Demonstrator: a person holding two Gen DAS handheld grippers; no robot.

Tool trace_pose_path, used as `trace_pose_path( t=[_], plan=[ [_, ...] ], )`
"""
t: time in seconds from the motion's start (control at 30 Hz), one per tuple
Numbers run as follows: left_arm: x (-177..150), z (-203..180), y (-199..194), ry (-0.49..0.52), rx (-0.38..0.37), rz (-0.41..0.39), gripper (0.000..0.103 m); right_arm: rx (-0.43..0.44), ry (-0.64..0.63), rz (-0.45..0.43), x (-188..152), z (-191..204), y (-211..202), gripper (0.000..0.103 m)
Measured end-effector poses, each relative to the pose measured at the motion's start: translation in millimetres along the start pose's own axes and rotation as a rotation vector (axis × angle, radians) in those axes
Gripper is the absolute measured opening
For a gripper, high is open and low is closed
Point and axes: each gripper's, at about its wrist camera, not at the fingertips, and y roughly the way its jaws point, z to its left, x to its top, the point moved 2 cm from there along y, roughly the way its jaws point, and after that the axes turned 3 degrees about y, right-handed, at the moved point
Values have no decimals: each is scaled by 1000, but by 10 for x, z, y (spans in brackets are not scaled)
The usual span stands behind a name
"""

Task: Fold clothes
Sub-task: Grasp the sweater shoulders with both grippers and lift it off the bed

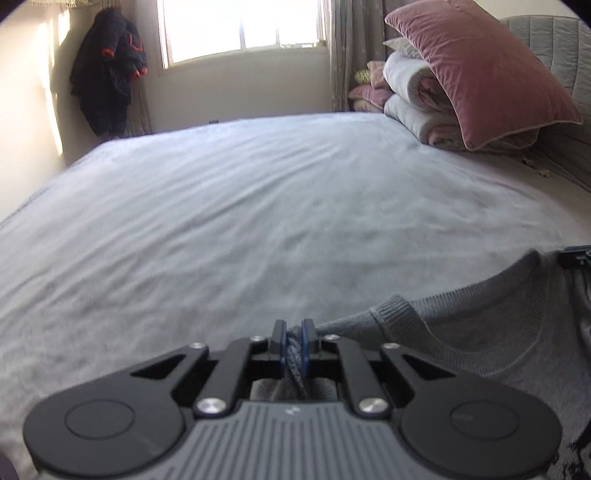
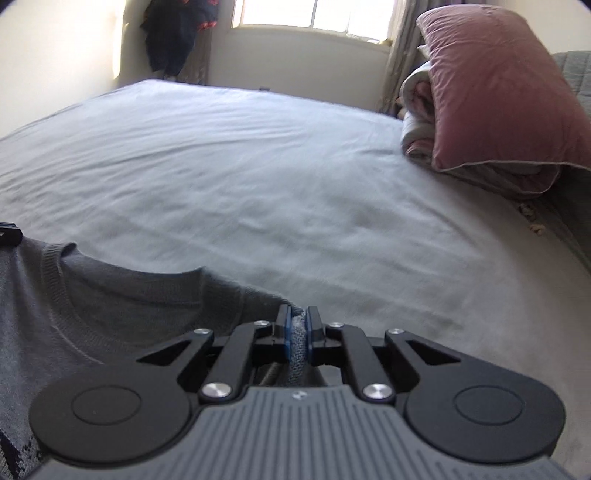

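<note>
The bed (image 1: 221,206), spread with a pale sheet, fills nearly everything ahead, and every place here is taken from it: at its head lies a folded duvet (image 1: 410,107) with a pink pillow (image 1: 487,74) leaning on it, and past its far edge a dark jacket (image 1: 107,74) hangs beside the window (image 1: 240,29). The grey sweater (image 1: 480,332) lies at the near edge of the bed, neckline toward the far side, stretched between the two tools. The left hand-held gripper (image 1: 294,343) is clamped on a pinch of knit at one shoulder, and the right hand-held gripper (image 2: 297,339) is clamped on the other shoulder in the same way. This looks like the start of a fold with both shoulders taken up. To do it well, keep the two grips level and equally taut so the neckline stays straight, raise just enough for the body to hang or drag flat, and carry both shoulders together over the bed rather than one leading, or the knit will skew and crease.
</note>
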Motion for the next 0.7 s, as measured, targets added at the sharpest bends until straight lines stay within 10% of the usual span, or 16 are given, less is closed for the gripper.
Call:
trace_pose_path(
  t=[0.7],
  plan=[
    [524, -249, 1221, 74, 59, -46, 9, -118, 89, 27, 170, -290, 1016, 9]
  ],
)
